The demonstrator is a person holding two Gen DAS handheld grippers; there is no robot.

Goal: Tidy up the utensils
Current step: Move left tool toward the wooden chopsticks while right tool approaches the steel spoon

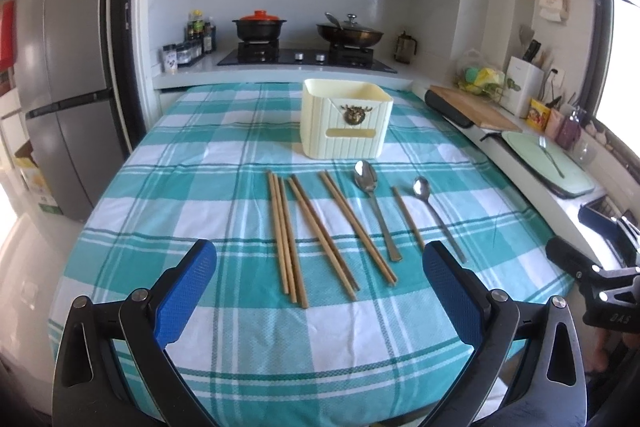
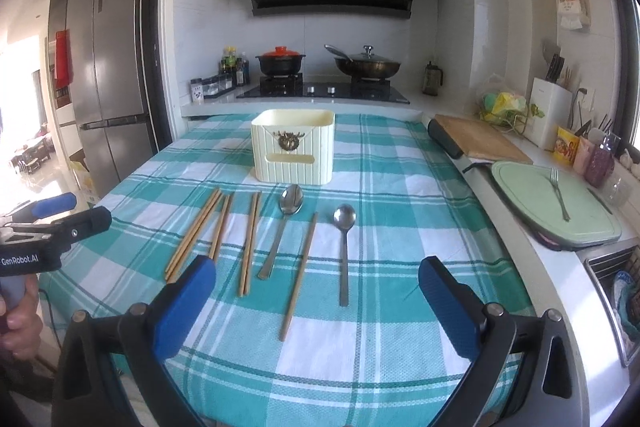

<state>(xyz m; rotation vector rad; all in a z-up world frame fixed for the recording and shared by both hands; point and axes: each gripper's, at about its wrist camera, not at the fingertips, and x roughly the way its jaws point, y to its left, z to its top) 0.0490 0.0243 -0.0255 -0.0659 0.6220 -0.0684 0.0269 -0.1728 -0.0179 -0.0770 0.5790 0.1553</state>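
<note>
Held low over the near edge of the teal-and-white checked tablecloth, both blue-padded black grippers, left and right, level, pointing forward, jaws spread wide and empty. Ahead, flat on the cloth: wooden chopsticks, two steel spoons, all before the cream ribbed plastic utensil holder.

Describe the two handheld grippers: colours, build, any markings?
Both match. The left gripper and right gripper each have two blue textured pads on black linkage arms with silver pivot bolts. From the right wrist view, the left unit's black body reads "GenRobot.AI" in white, over a grey handle. No cables or sleeves visible.
</note>
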